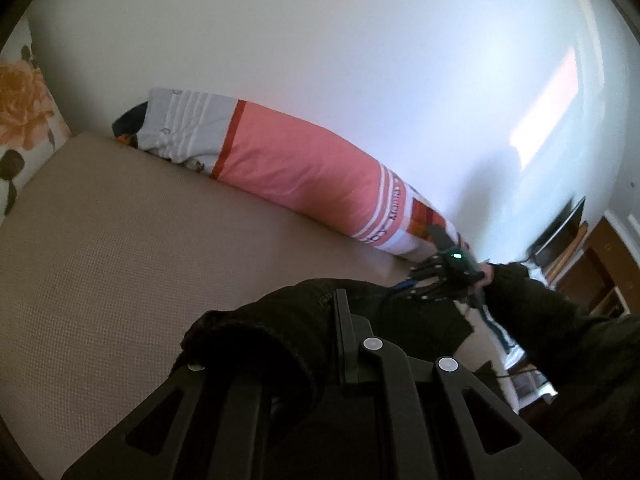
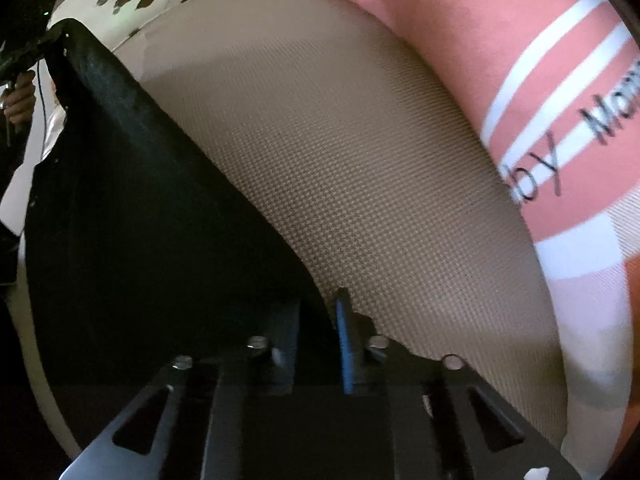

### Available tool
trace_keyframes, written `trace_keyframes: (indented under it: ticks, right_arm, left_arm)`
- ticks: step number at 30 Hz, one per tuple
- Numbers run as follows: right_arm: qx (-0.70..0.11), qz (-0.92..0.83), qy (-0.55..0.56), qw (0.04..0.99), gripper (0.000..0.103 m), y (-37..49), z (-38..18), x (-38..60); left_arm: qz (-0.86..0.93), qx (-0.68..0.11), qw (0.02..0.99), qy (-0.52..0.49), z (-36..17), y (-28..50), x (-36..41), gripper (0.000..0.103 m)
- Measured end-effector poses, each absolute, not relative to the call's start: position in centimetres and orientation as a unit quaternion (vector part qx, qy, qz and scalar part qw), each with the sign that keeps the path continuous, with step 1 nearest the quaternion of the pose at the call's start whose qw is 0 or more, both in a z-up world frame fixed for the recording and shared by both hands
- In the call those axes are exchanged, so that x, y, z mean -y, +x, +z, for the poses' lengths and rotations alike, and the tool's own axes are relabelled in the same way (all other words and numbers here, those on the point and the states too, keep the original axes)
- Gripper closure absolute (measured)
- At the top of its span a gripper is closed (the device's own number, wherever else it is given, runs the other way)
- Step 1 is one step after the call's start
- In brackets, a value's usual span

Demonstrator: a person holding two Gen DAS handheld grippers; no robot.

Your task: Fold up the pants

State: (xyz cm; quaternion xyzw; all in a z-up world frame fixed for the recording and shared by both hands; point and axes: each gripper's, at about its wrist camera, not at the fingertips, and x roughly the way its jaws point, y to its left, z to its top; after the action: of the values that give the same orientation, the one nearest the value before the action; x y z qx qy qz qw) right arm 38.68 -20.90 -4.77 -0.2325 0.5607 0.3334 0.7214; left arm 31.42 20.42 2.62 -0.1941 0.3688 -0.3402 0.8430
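Both tools have hold of the black pants [image 2: 132, 208]: my left tool [image 1: 340, 312] is pressed together on a thick bunched hem or cuff of the dark fabric, lifted a little off the bed [image 1: 120, 248], and my right tool [image 2: 320, 320] is closed down on another edge of the same cloth, pointing steeply at the tan mattress cover. From the right wrist view the pants hang as a taut dark sheet running from that tool up toward the other one in the far corner, so I judge the garment is picked up at two points and stretched between them, not yet laid over on itself. No crease or doubled layer shows anywhere (though much of the cloth is too dark to read). The pink striped pillow [image 1: 304, 168] lies along the wall, well clear. As I see it, the fold proper is all still ahead: bring one end across to the other, set it down, smooth it.
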Motion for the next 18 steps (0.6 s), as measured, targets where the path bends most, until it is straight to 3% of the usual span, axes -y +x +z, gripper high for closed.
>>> trace_keyframes:
  ticks: [9,18]
  right_arm:
    - [-0.448,0.184,-0.263,0.835,0.097,29.8,2.4,19.9]
    - [-0.418,0.112,-0.223,0.873,0.097,14.0,6.7,20.7]
  left_arm:
    - [-0.298,-0.374,0.862,-0.170,2.8,31.3,-20.7,0.094]
    - [-0.338,-0.358,0.862,-0.124,5.6,24.7,-21.0,0.093]
